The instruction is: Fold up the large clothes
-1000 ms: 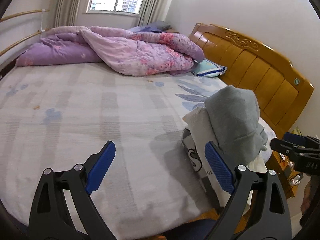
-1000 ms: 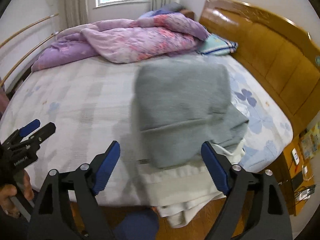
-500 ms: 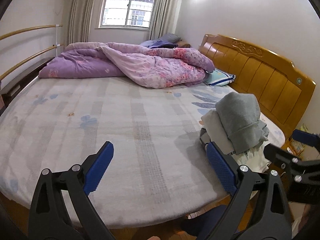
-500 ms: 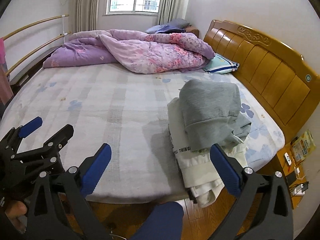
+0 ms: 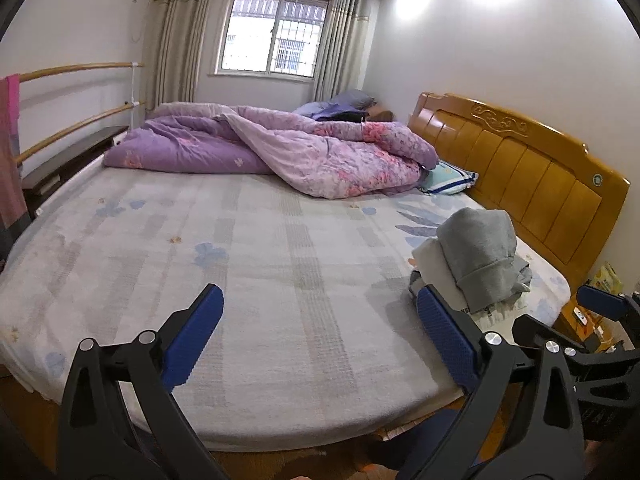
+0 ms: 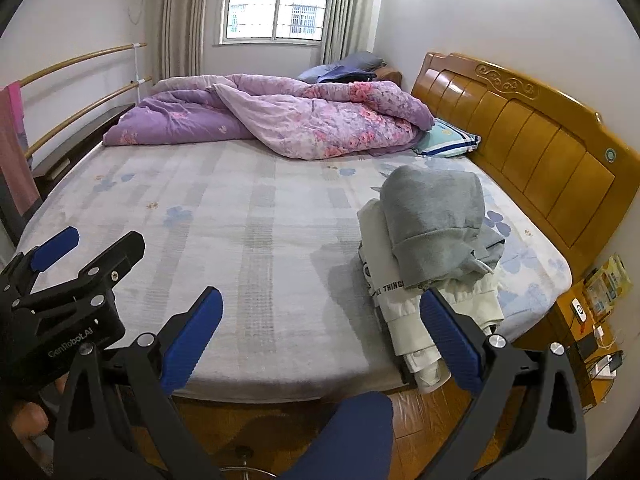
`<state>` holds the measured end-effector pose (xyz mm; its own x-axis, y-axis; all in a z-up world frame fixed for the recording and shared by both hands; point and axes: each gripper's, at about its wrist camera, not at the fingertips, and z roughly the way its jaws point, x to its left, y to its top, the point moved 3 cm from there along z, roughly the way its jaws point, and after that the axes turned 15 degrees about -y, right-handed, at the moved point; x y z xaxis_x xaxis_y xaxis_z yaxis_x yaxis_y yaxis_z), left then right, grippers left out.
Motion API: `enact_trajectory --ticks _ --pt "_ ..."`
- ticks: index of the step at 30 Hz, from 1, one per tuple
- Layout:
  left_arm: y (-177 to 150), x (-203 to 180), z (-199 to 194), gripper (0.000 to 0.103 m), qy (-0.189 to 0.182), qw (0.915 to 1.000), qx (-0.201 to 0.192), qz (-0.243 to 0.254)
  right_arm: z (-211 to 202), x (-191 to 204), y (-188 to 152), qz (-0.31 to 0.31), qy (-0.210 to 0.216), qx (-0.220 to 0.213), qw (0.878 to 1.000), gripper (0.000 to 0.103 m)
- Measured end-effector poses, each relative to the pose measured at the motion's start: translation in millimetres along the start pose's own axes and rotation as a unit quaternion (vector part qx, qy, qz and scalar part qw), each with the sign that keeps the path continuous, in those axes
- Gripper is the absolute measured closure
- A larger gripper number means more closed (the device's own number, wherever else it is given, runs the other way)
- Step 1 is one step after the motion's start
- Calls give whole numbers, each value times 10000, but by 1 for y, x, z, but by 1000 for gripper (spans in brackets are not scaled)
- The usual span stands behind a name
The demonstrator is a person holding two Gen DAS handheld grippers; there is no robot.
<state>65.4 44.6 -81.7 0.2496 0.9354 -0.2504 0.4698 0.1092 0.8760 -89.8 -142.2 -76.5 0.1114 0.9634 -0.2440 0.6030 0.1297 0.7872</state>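
left gripper jaws just widened, released, nothing between, right gripper likewise spread and empty, folded grey garment atop cream garment, bed edge at 3 o'clock

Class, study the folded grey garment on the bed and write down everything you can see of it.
The grey garment looks like soft, thick sweatshirt fabric. It is folded into a rounded bundle with a ribbed hem at the near end and a white drawstring trailing at its right. It lies on top of a folded cream garment with black lettering, near the bed's right corner by the wooden headboard. Neither gripper touches it.
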Motion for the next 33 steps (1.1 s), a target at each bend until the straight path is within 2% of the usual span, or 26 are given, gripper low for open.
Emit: enact_trajectory --ticks 9,18,26,33 --pt "7 1 -30 5 178 9996 -199 46 -21 8 5 -31 101 -241 9997 8" --pt "15 -2 -56 5 452 9980 -437 98 -44 11 16 -30 421 -588 9974 8" --pt "28 -10 -86 5 882 9913 -933 292 -64 12 29 38 719 -1005 9923 8" --pt "37 -19 -97 5 909 9877 -1185 470 -70 3 32 240 981 -1202 9876 8"
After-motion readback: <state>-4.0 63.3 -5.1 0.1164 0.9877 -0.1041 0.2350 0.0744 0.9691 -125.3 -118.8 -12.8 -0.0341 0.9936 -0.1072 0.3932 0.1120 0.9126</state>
